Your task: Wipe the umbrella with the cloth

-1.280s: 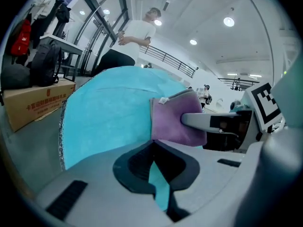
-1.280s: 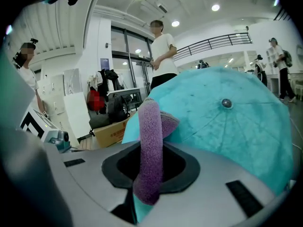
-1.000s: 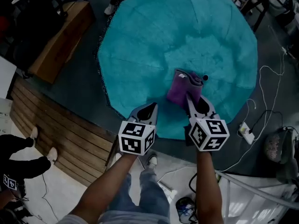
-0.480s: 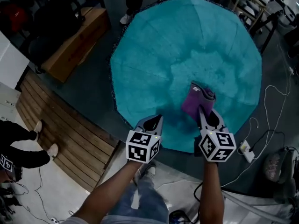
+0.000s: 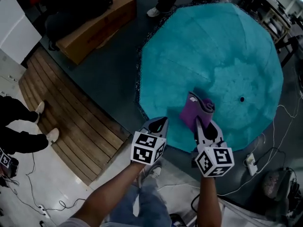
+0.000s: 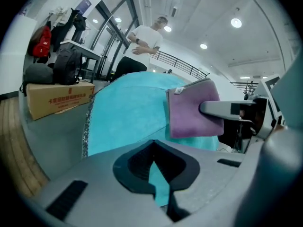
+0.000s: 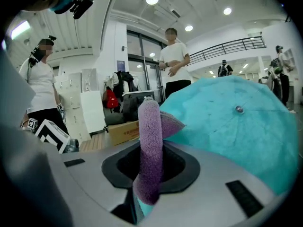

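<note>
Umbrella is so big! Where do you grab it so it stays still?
Probably the umbrella's near rim, reached from the person's side. It lies open as a broad dome, so only that thin edge fits between fingers, and the left gripper sits right there.

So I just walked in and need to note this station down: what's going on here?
A person holds a gripper in each hand over an open teal umbrella. The right gripper is clamped on a folded purple cloth, which lies against the near part of the umbrella, below its centre tip. The left gripper sits at the umbrella's near edge with its jaws together and appears to hold nothing.
</note>
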Available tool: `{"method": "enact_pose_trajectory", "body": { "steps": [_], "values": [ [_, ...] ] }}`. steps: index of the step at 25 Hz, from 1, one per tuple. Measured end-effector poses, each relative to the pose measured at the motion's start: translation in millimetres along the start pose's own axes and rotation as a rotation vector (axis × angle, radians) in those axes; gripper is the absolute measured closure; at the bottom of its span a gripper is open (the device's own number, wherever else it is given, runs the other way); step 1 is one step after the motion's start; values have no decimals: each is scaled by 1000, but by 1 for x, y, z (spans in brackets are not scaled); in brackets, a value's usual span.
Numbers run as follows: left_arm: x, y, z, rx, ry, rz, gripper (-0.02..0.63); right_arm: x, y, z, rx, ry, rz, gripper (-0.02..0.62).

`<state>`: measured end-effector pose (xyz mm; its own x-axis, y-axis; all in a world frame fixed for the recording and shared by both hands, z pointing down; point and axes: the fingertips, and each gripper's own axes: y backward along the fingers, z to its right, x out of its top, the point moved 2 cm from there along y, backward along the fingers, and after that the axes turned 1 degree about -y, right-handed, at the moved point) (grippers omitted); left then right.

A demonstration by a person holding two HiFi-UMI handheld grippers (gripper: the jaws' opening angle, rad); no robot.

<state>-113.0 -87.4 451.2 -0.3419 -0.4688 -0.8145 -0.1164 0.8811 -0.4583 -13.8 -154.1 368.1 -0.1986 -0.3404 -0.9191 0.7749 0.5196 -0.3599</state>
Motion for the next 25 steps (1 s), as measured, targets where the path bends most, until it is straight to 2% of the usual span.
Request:
{"method": "enact_pose_trajectory", "body": {
  "steps": [6,14,20,25],
  "values": [
    [-42,24,-69,47,41,-19,601,-73,-59,-75,86,47,-107,518],
    [-81,35,-141,94,88,-26,601,-169,-138,-141,151,125,-225,518],
    [-95,40,-163,109,99,-27,601,-218,-174,-155,167,200,-291,518],
    [-102,40,-157,104,94,-33,601,-224,-170,-142,142,226,-311,518]
  ]
}}
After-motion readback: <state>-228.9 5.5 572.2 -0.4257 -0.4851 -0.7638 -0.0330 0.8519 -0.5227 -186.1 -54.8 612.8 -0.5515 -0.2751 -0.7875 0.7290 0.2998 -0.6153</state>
